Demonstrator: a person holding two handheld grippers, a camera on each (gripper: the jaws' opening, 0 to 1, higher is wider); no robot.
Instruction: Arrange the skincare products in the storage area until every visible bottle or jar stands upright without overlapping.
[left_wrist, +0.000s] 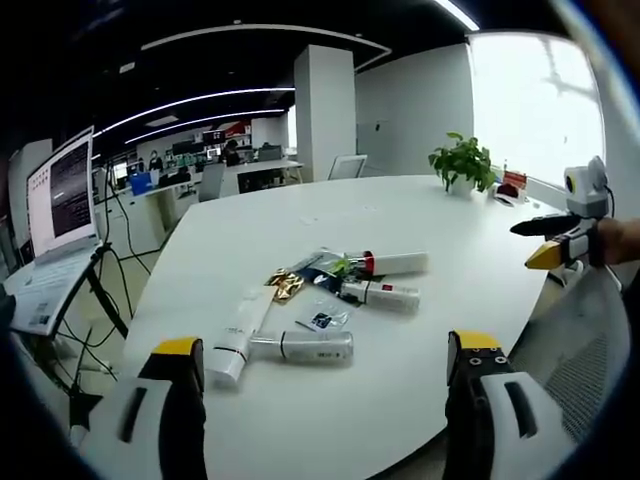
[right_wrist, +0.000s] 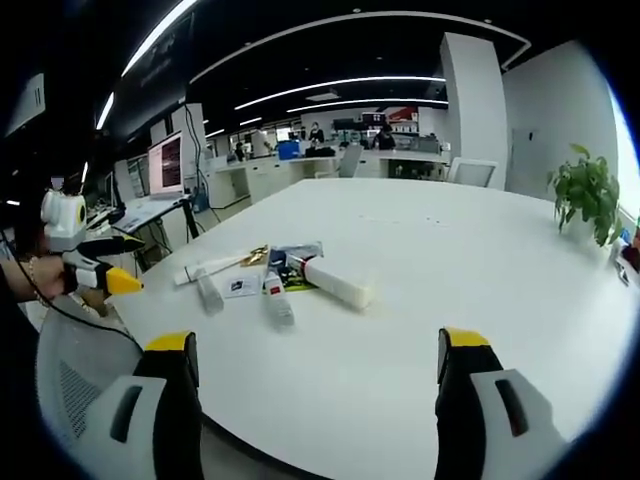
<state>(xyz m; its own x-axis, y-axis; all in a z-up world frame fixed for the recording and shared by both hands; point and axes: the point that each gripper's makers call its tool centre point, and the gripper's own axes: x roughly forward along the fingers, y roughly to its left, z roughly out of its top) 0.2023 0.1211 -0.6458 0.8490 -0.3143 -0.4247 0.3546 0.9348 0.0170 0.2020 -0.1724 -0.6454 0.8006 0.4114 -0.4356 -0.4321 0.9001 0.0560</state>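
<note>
Several skincare products lie flat in a loose cluster on the white table: a long white tube, a white bottle, a red-banded bottle and a red-capped tube, with a gold packet and a small sachet among them. My left gripper is open, hanging short of the cluster. My right gripper hovers off the table's right edge. In the right gripper view, that gripper is open, the big tube and small bottle lie ahead, and the left gripper is at far left.
A potted plant stands near the table's far edge by the window. A laptop on a stand with trailing cables is left of the table. A grey mesh chair sits at the table's near edge. Office desks and people are far behind.
</note>
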